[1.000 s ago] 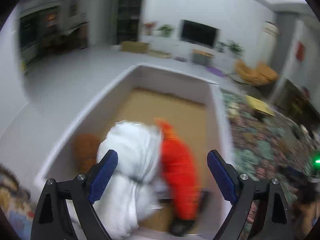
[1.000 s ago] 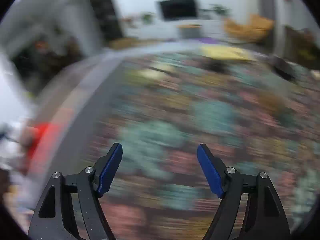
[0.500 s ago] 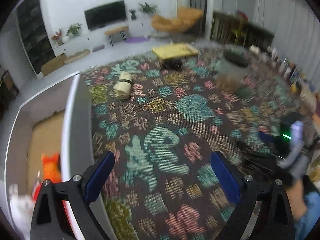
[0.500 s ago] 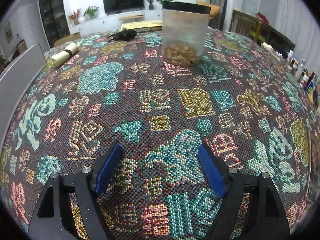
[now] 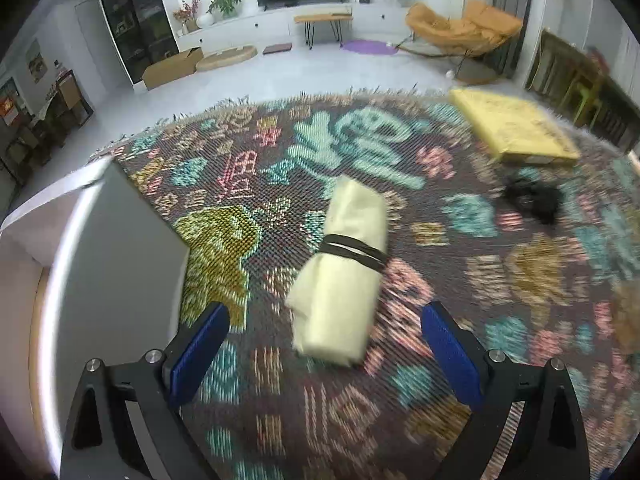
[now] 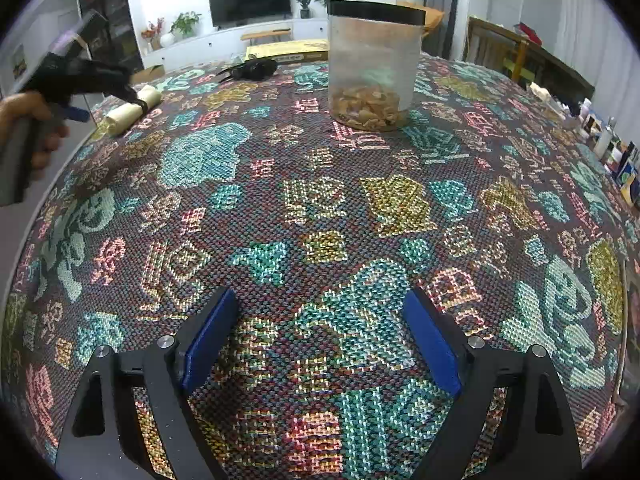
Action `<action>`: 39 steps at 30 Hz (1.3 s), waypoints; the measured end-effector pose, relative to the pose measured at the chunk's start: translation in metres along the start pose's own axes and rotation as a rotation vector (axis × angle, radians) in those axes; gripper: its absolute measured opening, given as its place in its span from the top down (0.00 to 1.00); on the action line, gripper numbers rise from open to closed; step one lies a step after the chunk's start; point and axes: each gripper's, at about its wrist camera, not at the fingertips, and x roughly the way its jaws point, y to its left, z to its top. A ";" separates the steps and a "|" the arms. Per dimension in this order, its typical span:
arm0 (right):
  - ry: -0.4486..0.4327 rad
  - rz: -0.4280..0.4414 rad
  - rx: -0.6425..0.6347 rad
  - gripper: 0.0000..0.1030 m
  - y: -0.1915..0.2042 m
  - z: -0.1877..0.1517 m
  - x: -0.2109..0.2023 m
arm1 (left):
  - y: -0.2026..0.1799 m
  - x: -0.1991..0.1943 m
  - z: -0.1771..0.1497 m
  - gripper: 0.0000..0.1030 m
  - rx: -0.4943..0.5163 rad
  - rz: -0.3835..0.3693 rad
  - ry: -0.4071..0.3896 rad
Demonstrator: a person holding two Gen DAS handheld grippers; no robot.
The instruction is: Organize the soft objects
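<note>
A pale yellow rolled cloth (image 5: 340, 272), tied with a black band, lies on the patterned rug. My left gripper (image 5: 324, 320) hangs just above its near end, open, the roll partly between the blue pads and untouched. The right wrist view shows the same roll (image 6: 124, 114) far left, with a hand (image 6: 28, 124) holding the left gripper over it. My right gripper (image 6: 320, 304) hovers low over bare rug (image 6: 320, 200); its jaws are opening and hold nothing.
A white box wall (image 5: 120, 260) stands left of the roll. A clear jar with a black lid (image 6: 374, 64) stands on the rug ahead of the right gripper. Farther back lie a black bundle (image 5: 532, 198) and a flat yellow cushion (image 5: 512, 128).
My left gripper swung away from the white box holding white and orange plush toys and came down over the rolled cloth. The right gripper settled over the rug and its jaws widened.
</note>
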 end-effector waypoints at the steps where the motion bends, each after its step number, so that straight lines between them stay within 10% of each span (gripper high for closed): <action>1: 0.000 0.001 0.000 0.13 0.000 0.000 0.000 | -0.002 0.012 0.002 0.07 0.020 0.010 0.015; 4: 0.000 0.003 0.001 0.13 0.000 0.000 0.001 | 0.001 0.030 0.003 0.07 0.014 -0.030 0.020; 8: 0.001 0.004 0.001 0.12 0.000 0.001 0.002 | 0.014 0.026 0.009 0.63 -0.031 -0.053 0.024; 15: 0.001 0.004 0.001 0.11 0.000 0.001 0.002 | 0.010 -0.031 -0.029 0.64 -0.019 -0.082 0.026; 26: 0.000 0.007 0.003 0.11 0.000 0.001 0.002 | -0.034 -0.137 -0.193 0.64 0.064 -0.106 0.062; 31: 0.000 0.006 0.002 0.11 0.000 0.001 0.002 | -0.038 -0.120 -0.226 0.58 0.011 -0.144 0.035; 35: 0.000 0.005 0.002 0.11 0.000 0.001 0.002 | -0.043 -0.117 -0.218 0.05 0.082 -0.092 -0.038; 39: 0.000 0.006 0.002 0.11 0.000 0.001 0.002 | -0.042 -0.105 -0.216 0.01 0.124 -0.063 -0.078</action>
